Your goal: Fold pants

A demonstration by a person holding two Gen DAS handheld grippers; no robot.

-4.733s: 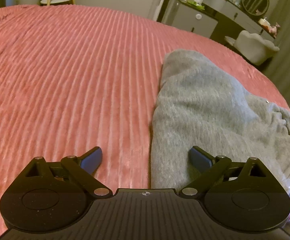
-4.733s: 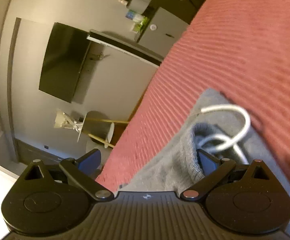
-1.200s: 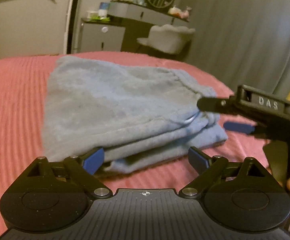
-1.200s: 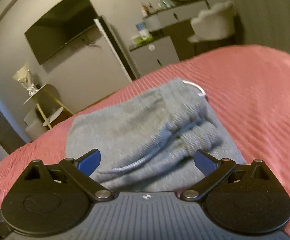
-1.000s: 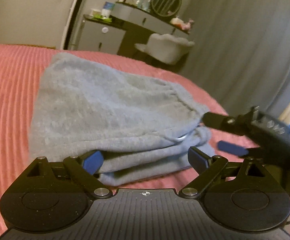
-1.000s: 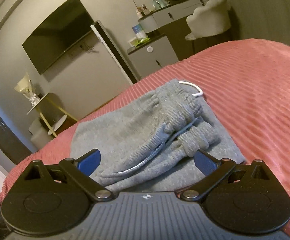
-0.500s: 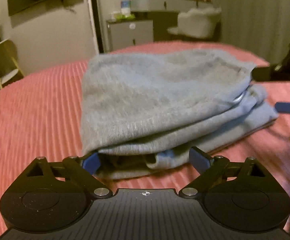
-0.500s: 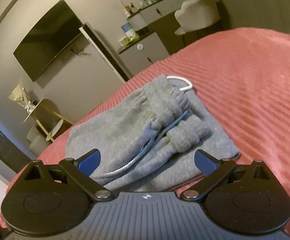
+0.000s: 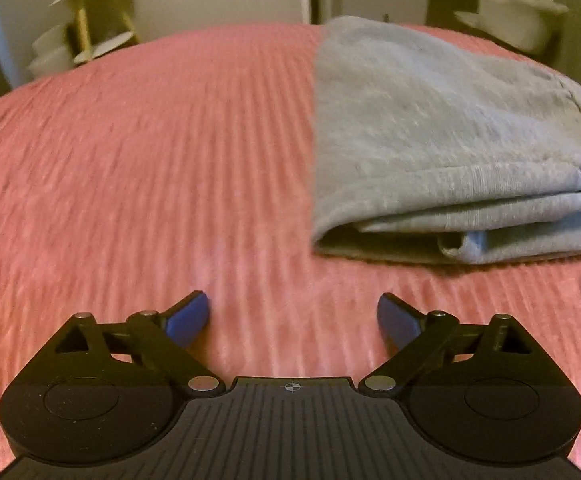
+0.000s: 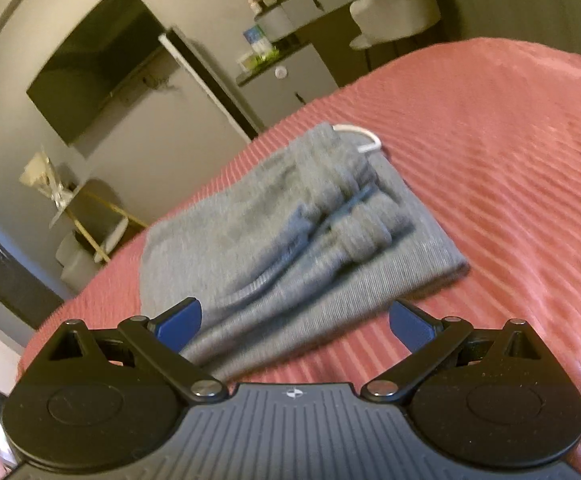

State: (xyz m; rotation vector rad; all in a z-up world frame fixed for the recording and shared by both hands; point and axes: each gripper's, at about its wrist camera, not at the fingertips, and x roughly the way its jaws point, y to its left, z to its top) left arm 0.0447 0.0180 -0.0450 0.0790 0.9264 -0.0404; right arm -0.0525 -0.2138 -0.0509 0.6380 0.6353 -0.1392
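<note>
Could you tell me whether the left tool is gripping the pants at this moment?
No, the left tool stands open over the bare pink bedspread, with the folded grey pants lying apart from it, farther off to the right.

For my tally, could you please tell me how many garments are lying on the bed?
1: folded grey pants on the pink bedspread, ahead of both open grippers.

Dim bedroom around a ribbed pink bedspread [image 10: 510, 128]

A dark wall-mounted television [image 10: 94, 64], a grey cabinet [image 10: 290, 80], a pale upholstered chair [image 10: 394, 8].
</note>
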